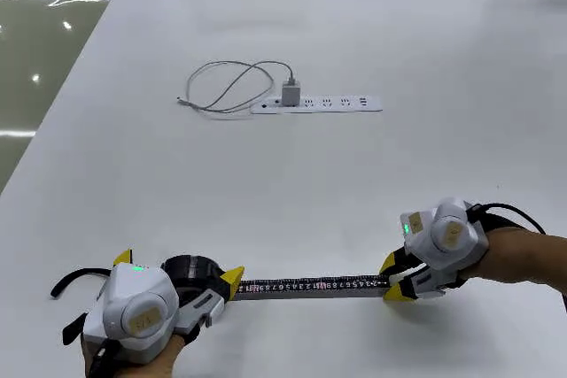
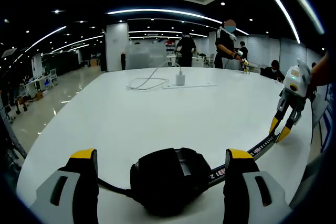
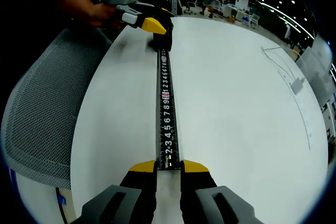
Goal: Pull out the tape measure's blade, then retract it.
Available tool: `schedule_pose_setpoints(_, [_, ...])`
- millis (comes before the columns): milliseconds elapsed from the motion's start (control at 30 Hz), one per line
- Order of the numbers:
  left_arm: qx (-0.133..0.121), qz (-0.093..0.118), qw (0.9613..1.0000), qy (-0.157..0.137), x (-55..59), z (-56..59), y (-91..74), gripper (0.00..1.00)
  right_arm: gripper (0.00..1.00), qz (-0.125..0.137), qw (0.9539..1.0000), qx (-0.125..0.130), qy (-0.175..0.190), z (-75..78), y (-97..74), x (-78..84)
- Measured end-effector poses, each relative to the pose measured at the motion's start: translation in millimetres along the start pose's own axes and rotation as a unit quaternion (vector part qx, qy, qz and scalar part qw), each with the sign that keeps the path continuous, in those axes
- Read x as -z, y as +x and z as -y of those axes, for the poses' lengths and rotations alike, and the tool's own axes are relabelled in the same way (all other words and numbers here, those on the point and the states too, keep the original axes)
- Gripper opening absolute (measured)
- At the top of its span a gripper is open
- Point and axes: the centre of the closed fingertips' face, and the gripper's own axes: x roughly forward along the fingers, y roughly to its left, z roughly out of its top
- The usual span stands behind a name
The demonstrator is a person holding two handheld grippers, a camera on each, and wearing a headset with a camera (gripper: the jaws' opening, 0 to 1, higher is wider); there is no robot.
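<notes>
A black tape measure case (image 1: 190,273) lies at the near left of the white table (image 1: 292,174). My left gripper (image 1: 177,269) stands open around it, yellow fingertips (image 2: 84,156) wide on either side of the case (image 2: 170,179), with small gaps showing. The numbered blade (image 1: 310,286) runs right along the table to my right gripper (image 1: 394,278), which is shut on its end. In the right gripper view the blade (image 3: 167,103) stretches from that gripper (image 3: 168,169) to the case (image 3: 163,39) and the left gripper (image 3: 149,24). The right gripper (image 2: 281,129) appears in the left gripper view.
A white power strip (image 1: 323,104) with a plugged charger (image 1: 291,93) and a looped cable (image 1: 226,86) lies mid-table. Standing people (image 2: 226,43) are beyond the far end. A grey mesh chair back (image 3: 42,119) is beside the near table edge.
</notes>
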Motion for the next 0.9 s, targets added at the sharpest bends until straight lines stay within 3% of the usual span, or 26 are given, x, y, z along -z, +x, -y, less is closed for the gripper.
schedule_pose_setpoints(133, [-0.001,-0.001,1.0000,-0.006,1.0,0.4,-0.2,0.98,0.11,-0.004,0.9999,0.002,0.010,0.8,-0.2,0.1])
schedule_pose_setpoints(233, [-0.002,-0.005,1.0000,-0.004,2.6,1.1,-0.2,0.95,0.11,-0.015,0.9999,0.008,-0.003,0.2,0.5,-0.5])
schedule_pose_setpoints(333, [-0.004,-0.009,0.9999,-0.006,4.4,1.8,-0.2,0.89,0.11,-0.020,0.9997,0.009,0.009,1.4,0.1,0.0])
schedule_pose_setpoints(433, [0.004,-0.031,0.9994,-0.015,13.3,6.8,0.3,0.81,0.11,-0.026,0.9989,0.018,0.033,2.2,0.6,-0.2])
schedule_pose_setpoints(700, [-0.007,-0.035,0.9992,-0.016,13.5,6.3,-1.3,0.72,0.10,-0.036,0.9979,0.019,0.051,3.3,1.2,0.2])
schedule_pose_setpoints(767, [-0.004,-0.047,0.9982,-0.038,16.5,7.2,-1.5,0.66,0.10,-0.039,0.9978,0.017,0.051,3.5,1.3,0.2])
schedule_pose_setpoints(833, [-0.008,-0.067,0.9970,-0.038,22.7,7.9,-1.9,0.64,0.10,-0.041,0.9975,0.018,0.054,3.7,1.3,0.2])
schedule_pose_setpoints(900, [-0.012,-0.066,0.9972,-0.033,23.2,8.4,-1.7,0.62,0.10,-0.047,0.9968,0.018,0.062,4.7,1.6,-0.1])
